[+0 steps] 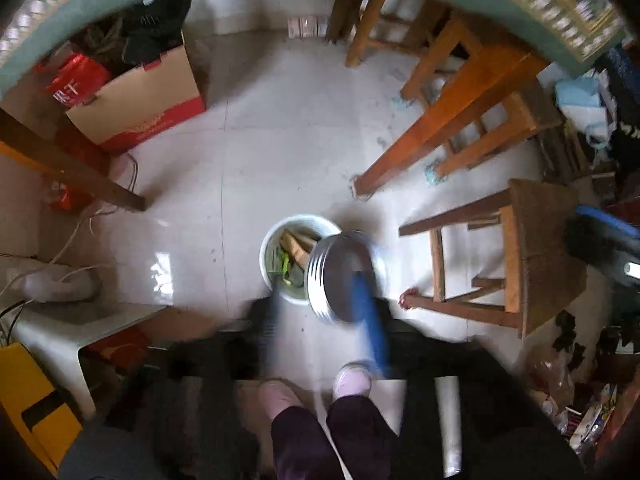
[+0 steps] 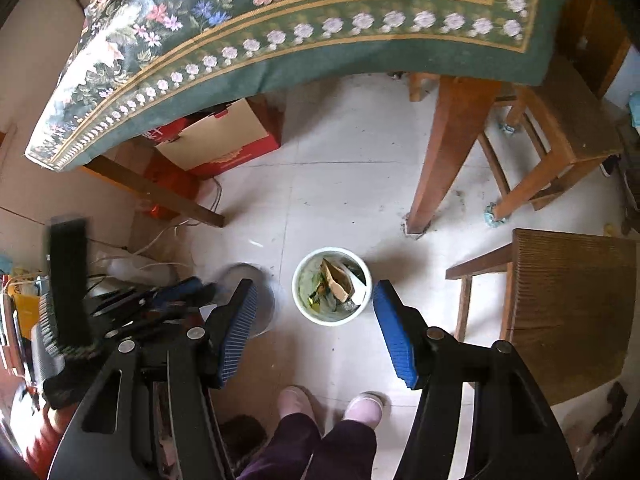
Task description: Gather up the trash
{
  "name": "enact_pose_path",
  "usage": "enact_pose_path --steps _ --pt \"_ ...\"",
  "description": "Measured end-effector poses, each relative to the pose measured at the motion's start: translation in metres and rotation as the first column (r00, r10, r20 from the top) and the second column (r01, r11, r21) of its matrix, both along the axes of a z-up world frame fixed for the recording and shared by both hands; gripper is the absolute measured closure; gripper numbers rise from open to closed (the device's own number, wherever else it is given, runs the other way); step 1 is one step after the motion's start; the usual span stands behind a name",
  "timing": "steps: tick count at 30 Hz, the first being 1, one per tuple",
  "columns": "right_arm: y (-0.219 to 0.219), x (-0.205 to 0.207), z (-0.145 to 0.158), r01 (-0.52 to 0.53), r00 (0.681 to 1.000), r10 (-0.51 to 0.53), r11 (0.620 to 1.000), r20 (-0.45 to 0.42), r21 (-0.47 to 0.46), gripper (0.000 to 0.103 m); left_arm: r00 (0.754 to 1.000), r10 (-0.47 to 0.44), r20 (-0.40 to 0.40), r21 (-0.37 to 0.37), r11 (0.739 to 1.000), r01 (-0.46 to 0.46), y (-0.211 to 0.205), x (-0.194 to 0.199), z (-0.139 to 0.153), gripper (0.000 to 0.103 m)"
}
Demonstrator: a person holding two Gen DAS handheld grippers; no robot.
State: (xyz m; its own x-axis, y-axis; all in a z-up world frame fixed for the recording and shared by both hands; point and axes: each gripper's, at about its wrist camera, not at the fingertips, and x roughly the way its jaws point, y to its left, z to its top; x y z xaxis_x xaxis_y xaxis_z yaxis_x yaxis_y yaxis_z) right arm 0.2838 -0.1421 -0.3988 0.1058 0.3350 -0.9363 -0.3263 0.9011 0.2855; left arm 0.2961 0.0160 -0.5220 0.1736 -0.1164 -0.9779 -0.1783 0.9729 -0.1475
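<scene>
White trash bin (image 2: pixel 330 286) sits center frame on tiled floor (image 2: pixel 340 184), full of paper scraps, no lid on. Left gripper (image 1: pixel 320 304), blurred, pinches the metal lid (image 1: pixel 342 276) edge-on, just right of bin rim in left view. Right gripper (image 2: pixel 316 328) spread wide, empty, bin btwn its blue pads (image 2: pixel 394 340).

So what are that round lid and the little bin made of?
Lid: looks like metal, silvery, with a ridged rim and dull sheen; motion blur leaves it unsure. Bin: probably plastic, with a smooth, pale, slightly glossy wall.
</scene>
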Motion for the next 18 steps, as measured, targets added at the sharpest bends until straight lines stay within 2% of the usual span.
enact_pose_path --steps 4,8,13,18 --pt "-0.004 -0.001 0.010 -0.002 1.000 0.002 1.000 0.014 0.001 0.046 1.000 0.020 -0.021 0.001 1.000 -0.020 0.000 -0.003 -0.001 0.056" --pt "-0.007 -0.003 0.027 -0.013 0.999 0.012 1.000 0.035 0.010 0.047 0.999 0.038 0.007 0.010 0.999 -0.038 0.001 -0.014 0.028 0.056" --pt "-0.010 -0.007 0.065 -0.029 0.997 0.027 0.999 0.069 0.033 0.047 0.996 0.051 0.076 0.049 0.997 -0.055 -0.001 -0.030 0.094 0.056" --pt "-0.018 -0.018 0.123 -0.049 0.990 0.040 0.997 0.134 0.062 0.047 0.978 0.067 0.195 0.079 0.993 -0.083 -0.008 -0.053 0.187 0.056"
